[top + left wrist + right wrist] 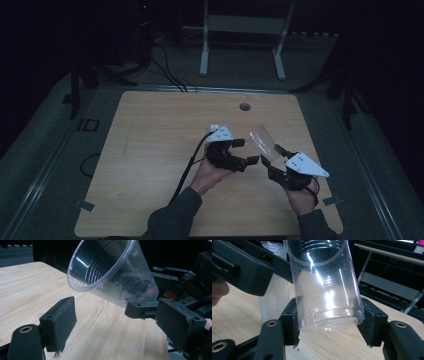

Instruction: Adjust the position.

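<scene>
Pinching the base of a clear plastic cup [261, 140] above the table's [150, 150] four-o'clock area, right gripper [274, 156] clamped, left gripper [244, 151] spread empty at the cup's eight o'clock; probably light, thin, slippery, crushable, best held gently near the stiffer bottom ring.

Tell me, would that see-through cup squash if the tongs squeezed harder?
Probably yes: the cup looks thin, clear and ribbed, so likely bendy and light. The right tongs pinch only its base, so it might slip. Its glossy sides look slick.
</scene>
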Demonstrator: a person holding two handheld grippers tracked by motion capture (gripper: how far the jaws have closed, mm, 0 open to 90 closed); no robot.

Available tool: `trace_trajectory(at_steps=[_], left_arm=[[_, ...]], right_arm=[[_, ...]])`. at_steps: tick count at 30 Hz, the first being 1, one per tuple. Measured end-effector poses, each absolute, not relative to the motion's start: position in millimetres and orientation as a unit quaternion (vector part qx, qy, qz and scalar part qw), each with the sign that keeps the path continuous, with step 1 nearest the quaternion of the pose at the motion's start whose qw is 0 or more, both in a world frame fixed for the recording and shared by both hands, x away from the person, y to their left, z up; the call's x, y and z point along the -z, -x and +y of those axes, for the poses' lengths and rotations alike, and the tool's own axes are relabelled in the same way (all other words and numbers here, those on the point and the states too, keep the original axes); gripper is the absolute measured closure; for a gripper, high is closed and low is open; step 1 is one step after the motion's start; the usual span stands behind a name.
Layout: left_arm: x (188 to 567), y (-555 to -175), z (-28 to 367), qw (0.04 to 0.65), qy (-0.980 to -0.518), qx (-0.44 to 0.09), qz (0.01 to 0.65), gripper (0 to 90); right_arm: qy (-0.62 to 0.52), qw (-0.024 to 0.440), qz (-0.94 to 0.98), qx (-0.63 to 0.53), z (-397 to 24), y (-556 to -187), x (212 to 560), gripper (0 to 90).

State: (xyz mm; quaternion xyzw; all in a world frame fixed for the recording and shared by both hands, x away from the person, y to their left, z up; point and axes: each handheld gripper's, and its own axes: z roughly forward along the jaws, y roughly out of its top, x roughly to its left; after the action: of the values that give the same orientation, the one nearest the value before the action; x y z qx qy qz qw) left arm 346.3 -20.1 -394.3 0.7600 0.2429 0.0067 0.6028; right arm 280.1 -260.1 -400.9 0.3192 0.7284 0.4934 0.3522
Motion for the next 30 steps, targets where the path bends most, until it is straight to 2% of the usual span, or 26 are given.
trace_trajectory(at_steps=[30], left_arm=[[394.0, -352.6, -26.2, 0.638, -0.723, 0.055, 0.259, 16.8]], right_arm=[[-0.312, 0.347, 0.722, -0.512, -258.5, -276.5, 403.2, 42.3]])
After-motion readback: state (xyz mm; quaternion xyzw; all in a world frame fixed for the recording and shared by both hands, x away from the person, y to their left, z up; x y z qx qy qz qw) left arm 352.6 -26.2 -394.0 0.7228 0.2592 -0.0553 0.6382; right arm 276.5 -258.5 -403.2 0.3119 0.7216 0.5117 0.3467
